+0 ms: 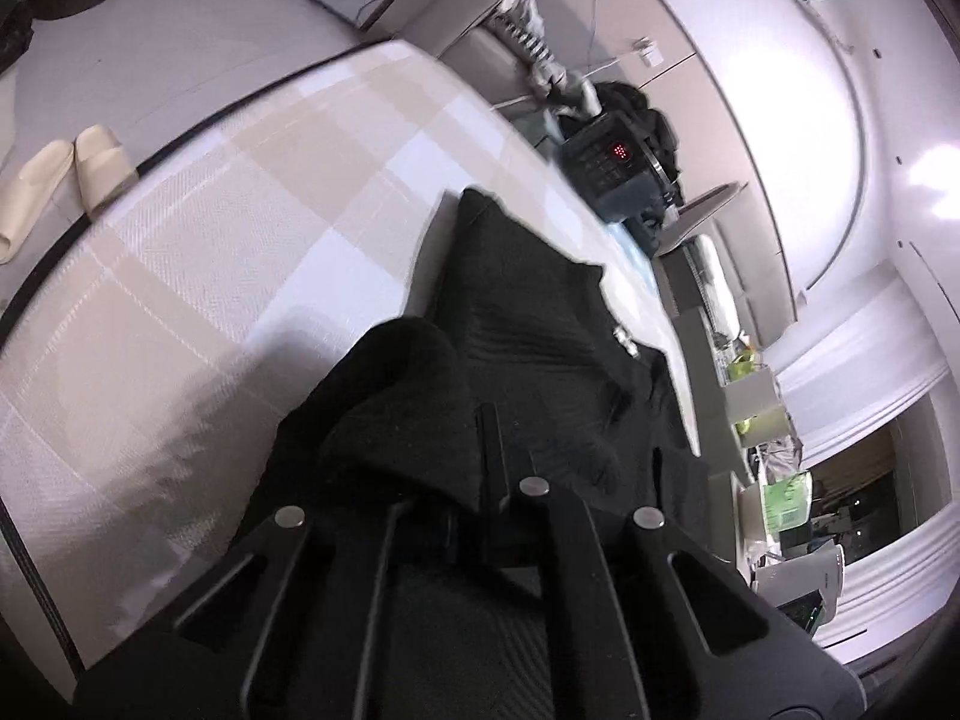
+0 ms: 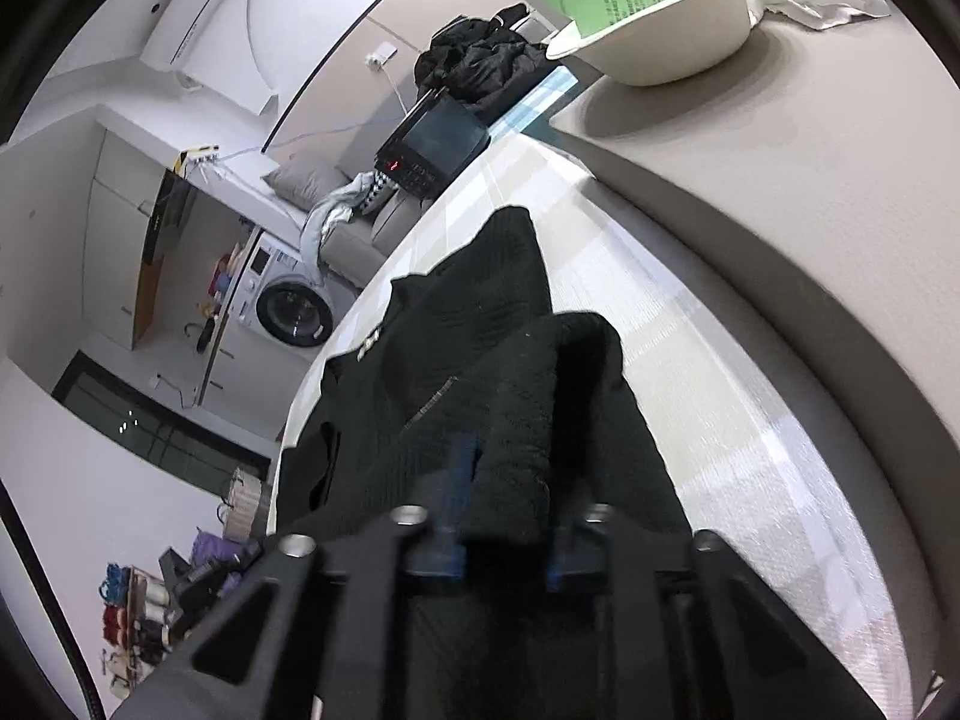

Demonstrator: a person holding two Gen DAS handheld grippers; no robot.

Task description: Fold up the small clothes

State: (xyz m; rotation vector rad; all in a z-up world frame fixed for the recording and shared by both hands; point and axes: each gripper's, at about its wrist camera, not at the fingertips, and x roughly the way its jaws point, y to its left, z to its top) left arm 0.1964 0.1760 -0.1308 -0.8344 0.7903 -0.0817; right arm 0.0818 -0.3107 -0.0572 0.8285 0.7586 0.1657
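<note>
A black knit garment (image 1: 516, 312) lies on a table with a beige and white checked cloth (image 1: 198, 228). My left gripper (image 1: 480, 444) is shut on a bunched edge of the garment, which drapes over its fingers and hides the tips. In the right wrist view the same black garment (image 2: 468, 324) stretches away over the checked cloth (image 2: 690, 360). My right gripper (image 2: 510, 468) is shut on another bunched edge, and the cloth covers its blue-tipped fingers (image 2: 459, 474). A small metal trim (image 2: 369, 348) shows on the garment.
A black device with red digits (image 1: 612, 168) stands at the table's far end, beside a dark bag (image 2: 474, 60). A white basin with green paper (image 2: 654, 18) sits on a grey counter (image 2: 780, 180). A washing machine (image 2: 288, 300) and slippers (image 1: 66, 174) stand on the floor.
</note>
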